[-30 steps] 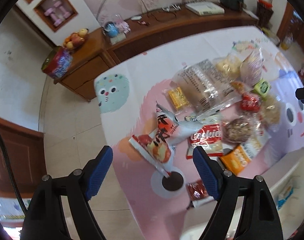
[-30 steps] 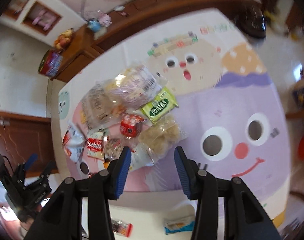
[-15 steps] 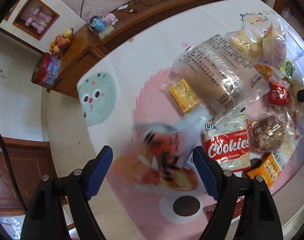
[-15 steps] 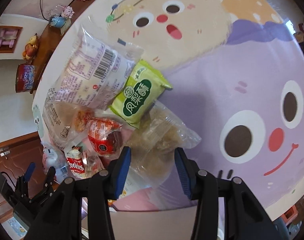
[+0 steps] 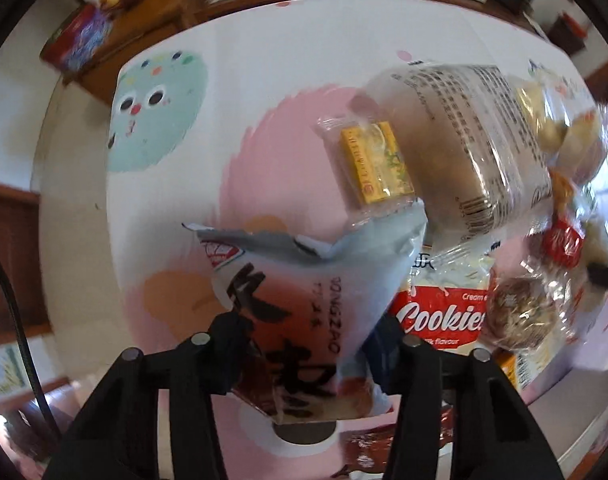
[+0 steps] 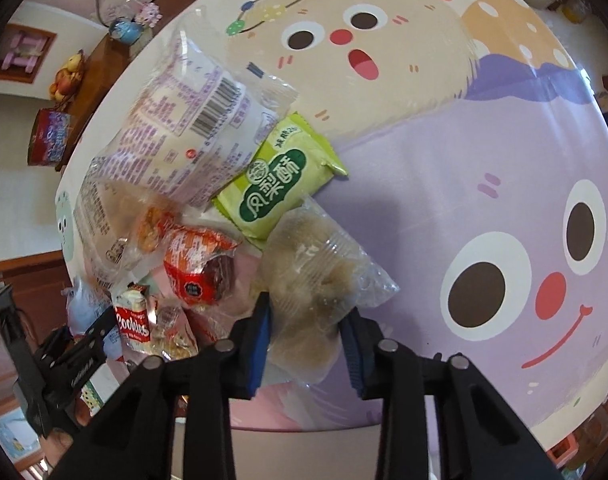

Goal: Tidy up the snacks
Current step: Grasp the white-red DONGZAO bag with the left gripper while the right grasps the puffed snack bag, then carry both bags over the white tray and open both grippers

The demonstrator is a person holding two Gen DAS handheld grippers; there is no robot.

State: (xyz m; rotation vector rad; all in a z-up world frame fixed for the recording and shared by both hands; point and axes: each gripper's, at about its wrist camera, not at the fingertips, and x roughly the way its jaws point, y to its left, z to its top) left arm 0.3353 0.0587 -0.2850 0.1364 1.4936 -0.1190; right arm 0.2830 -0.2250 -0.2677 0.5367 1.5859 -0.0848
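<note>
L gripper (image 5: 308, 344) clamped on blue pouch (image 5: 304, 300), R gripper (image 6: 306, 340) fingers pinching clear bag (image 6: 316, 276) on table (image 6: 444, 168).

Pale-blue pouch (image 5: 304, 304), green packet (image 6: 278, 178) — cartoon-print tablecloth (image 6: 444, 168)

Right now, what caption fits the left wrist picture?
Left gripper clamps the pale blue snack bag beside the Cookies pack.
</note>
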